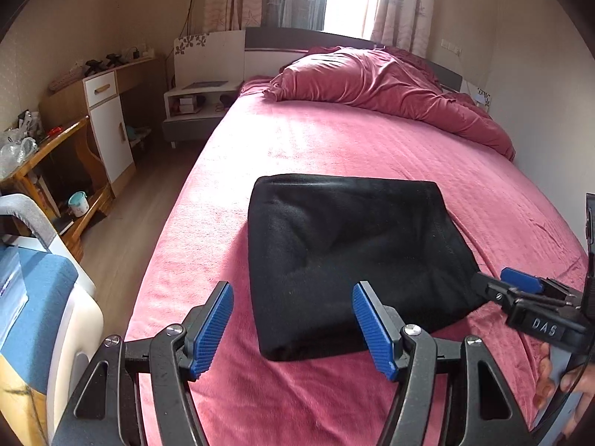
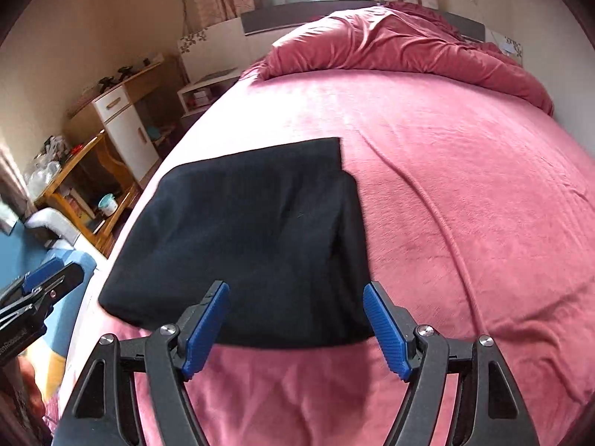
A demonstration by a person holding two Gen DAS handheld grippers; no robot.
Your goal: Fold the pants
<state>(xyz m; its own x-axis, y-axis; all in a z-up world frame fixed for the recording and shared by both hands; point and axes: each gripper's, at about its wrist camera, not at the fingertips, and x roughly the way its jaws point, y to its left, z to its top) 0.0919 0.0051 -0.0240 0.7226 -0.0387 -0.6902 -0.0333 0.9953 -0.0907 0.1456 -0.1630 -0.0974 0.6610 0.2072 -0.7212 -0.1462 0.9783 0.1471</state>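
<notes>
Two claws, both w/ jaws wide apart, nothing between pads, neither touching cloth. Black pants (image 1: 357, 260) lie folded into a compact, roughly rectangular stack on pink bed (image 1: 334, 141), near the foot edge, lower centre of both frames.

Left claw (image 1: 293, 329): pants directly ahead of tips and slightly right of its centre line; near hem of stack shows in the gap between the jaws. Right claw (image 2: 295, 330): pants ahead and to the left; stack's right edge runs abt in line w/ right pad.

In left wrist view, right claw (image 1: 494, 286) sits at lower right, tips just beside stack's near-right corner, so right looks the nearer of the two.

Stack's long axis: cannot say for sure, fisheye warps it; looks near square.

Judgement: fold appears complete or one fold short. If another fold wanted, both claws need to drop fwd onto near hem.
</notes>
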